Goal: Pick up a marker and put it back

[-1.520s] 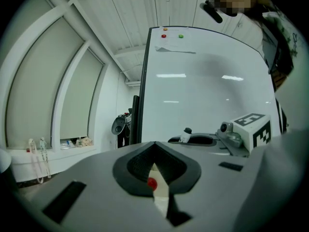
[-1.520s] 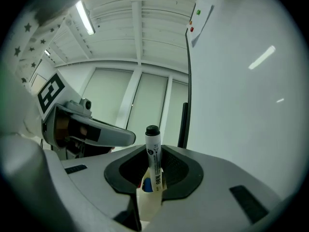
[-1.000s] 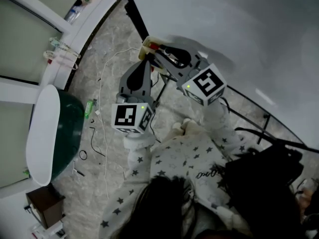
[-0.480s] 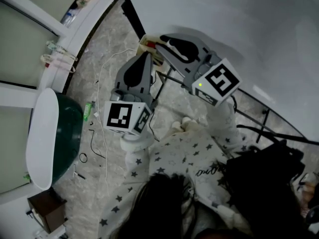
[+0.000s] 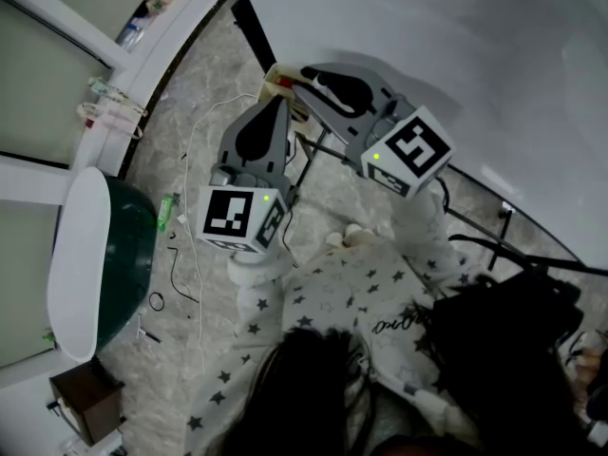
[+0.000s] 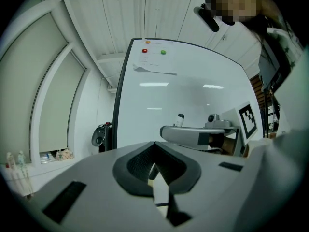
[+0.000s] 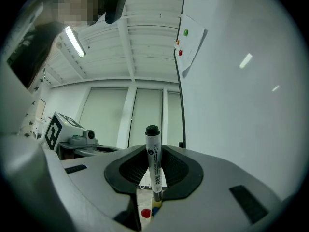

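A white marker (image 7: 154,159) with a black cap stands upright between the pads of my right gripper (image 7: 153,180), which is shut on it. Seen from the left gripper view, that marker (image 6: 179,120) pokes up from the right gripper (image 6: 195,135) in front of the whiteboard (image 6: 193,91). In the head view the right gripper (image 5: 304,76) points at a small cream tray (image 5: 277,78) by the whiteboard's (image 5: 427,46) lower corner. My left gripper (image 5: 275,110) hangs just below and left of it. The left gripper (image 6: 157,170) has its jaws together with nothing between them.
A sheet of paper (image 6: 155,62) is pinned to the board with red and green magnets. White and black cables (image 5: 193,207) trail over the marble floor. A green tub with a white top (image 5: 95,255) stands at the left, a brown box (image 5: 85,397) below it, a black bag (image 5: 503,350) at the right.
Both grippers shifted a little: the right one rose toward the board's corner with the marker, the left one drifted left. Over the last half second they hardly moved.
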A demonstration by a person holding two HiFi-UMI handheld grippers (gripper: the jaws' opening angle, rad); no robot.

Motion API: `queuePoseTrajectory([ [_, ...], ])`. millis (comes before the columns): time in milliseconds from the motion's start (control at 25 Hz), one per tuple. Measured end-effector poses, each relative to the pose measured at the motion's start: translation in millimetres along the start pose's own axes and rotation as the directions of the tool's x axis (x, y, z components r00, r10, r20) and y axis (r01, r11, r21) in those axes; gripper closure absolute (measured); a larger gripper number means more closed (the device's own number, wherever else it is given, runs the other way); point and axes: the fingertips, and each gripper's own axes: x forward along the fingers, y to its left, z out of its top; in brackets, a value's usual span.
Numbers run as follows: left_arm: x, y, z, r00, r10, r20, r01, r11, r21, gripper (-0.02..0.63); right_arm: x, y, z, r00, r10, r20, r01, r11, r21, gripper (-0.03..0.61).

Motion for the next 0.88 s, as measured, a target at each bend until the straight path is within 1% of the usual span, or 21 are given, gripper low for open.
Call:
queuePoseTrajectory([
  [200,0.8,3.4,2.6,1.0,0.014,0.022,-0.014,1.0,-0.006,0.614,2.5,-1.1,-1.7,1.0,0.004,-0.001,-0.004,1.0,0.004,0.502],
  [880,4.1,5.1,4.8,0.999,0.022,0.028,-0.022,1.0,0.007,0.614,4.3,-7.5,-8.3,1.0,-0.005,-0.019,0.005,1.0,0.006,0.502],
])
